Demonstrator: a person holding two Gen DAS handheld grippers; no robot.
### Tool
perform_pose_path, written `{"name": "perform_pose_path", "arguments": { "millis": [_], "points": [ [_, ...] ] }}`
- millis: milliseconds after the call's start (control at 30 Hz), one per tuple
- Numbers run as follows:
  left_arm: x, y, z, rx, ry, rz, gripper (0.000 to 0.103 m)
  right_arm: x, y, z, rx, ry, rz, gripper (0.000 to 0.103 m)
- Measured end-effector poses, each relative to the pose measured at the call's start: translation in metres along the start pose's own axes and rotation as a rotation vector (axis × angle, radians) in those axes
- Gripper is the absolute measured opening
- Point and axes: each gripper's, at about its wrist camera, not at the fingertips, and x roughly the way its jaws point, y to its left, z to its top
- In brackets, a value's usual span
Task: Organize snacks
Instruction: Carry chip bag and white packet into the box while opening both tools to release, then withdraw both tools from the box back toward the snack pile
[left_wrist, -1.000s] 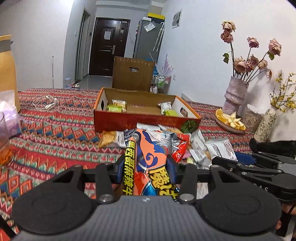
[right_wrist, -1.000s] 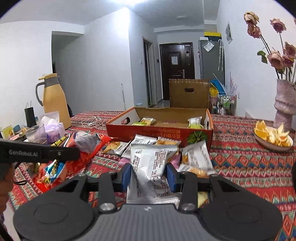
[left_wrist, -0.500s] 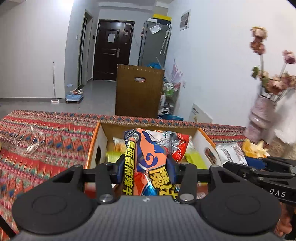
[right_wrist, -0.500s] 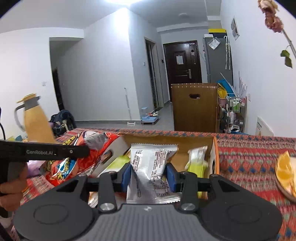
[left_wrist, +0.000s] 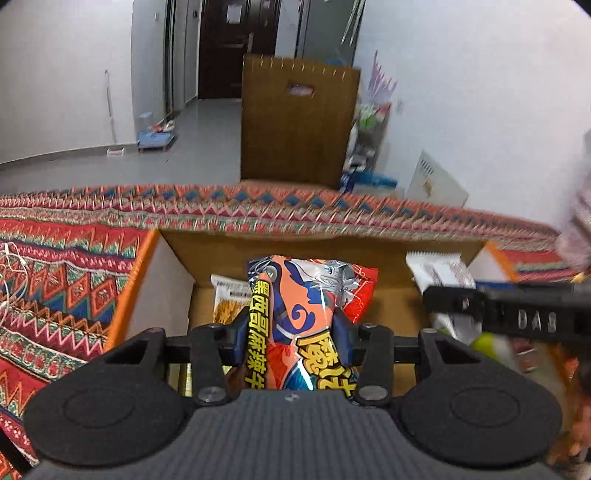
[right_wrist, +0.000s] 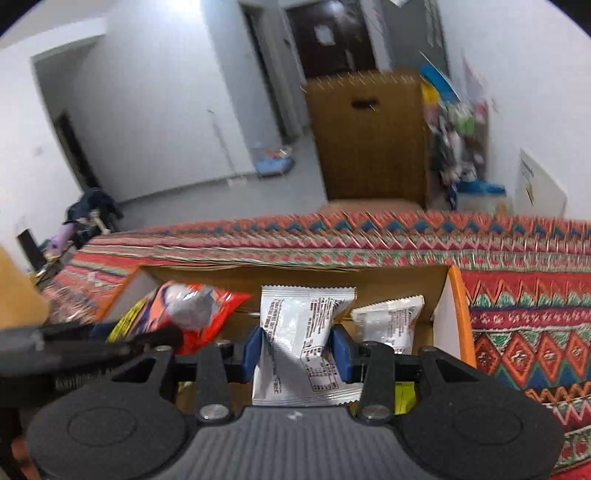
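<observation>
left gripper (left_wrist: 290, 334) clamped mid-body on the orange snack bag (left_wrist: 306, 295), right gripper (right_wrist: 295, 349) pinching the white packet (right_wrist: 301, 332), both above the cardboard box (left_wrist: 173, 288) at 12 o'clock; probably light, crinkly, slippery film, best gripped across the middle.

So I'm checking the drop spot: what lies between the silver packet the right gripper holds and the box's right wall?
In the right wrist view, another white packet lies between the silver packet and the box's right wall.
</observation>
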Motion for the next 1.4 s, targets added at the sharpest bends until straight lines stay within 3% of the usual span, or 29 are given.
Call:
{"name": "perform_pose_path", "arguments": {
  "millis": [67, 133, 200, 267, 333, 400, 567, 700, 733, 900, 1133, 1400],
  "points": [
    [0.006, 0.002, -0.004, -0.010, 0.037, -0.009, 0.045, 0.017, -0.001, 0.004, 0.001, 0.032, -0.025, 0.041],
    [0.000, 0.003, -0.006, 0.000, 0.019, -0.037, 0.049, 0.029, 0.000, 0.004, -0.011, 0.057, -0.058, 0.046],
    [-0.003, 0.001, -0.008, 0.039, -0.006, -0.010, 0.054, 0.035, 0.001, 0.005, -0.008, 0.068, -0.078, 0.050],
    [-0.007, -0.001, -0.009, 0.057, -0.025, 0.007, 0.055, 0.036, 0.000, 0.005, 0.009, 0.067, -0.066, 0.055],
    [-0.010, -0.001, -0.009, 0.067, -0.035, 0.004, 0.067, 0.032, -0.001, 0.006, 0.020, 0.045, -0.052, 0.066],
    [-0.015, -0.001, -0.010, 0.083, -0.052, 0.019, 0.068, 0.022, -0.002, 0.007, 0.023, 0.028, -0.041, 0.070],
    [-0.049, 0.000, -0.013, 0.098, -0.093, 0.017, 0.072, -0.019, -0.001, 0.003, 0.007, -0.030, -0.038, 0.071],
    [-0.085, -0.001, -0.020, 0.117, -0.142, 0.007, 0.083, -0.058, -0.003, -0.006, 0.018, -0.094, -0.028, 0.077],
    [-0.095, -0.001, -0.024, 0.127, -0.154, 0.014, 0.083, -0.070, -0.003, -0.012, 0.026, -0.106, -0.024, 0.081],
    [-0.145, 0.000, -0.042, 0.133, -0.193, 0.015, 0.087, -0.124, 0.002, -0.041, -0.009, -0.140, -0.046, 0.082],
    [-0.228, -0.008, -0.091, 0.161, -0.272, -0.034, 0.095, -0.202, 0.027, -0.094, -0.120, -0.206, -0.083, 0.088],
    [-0.290, -0.018, -0.172, 0.136, -0.309, -0.048, 0.100, -0.267, 0.054, -0.166, -0.192, -0.258, -0.088, 0.093]
  ]
}}
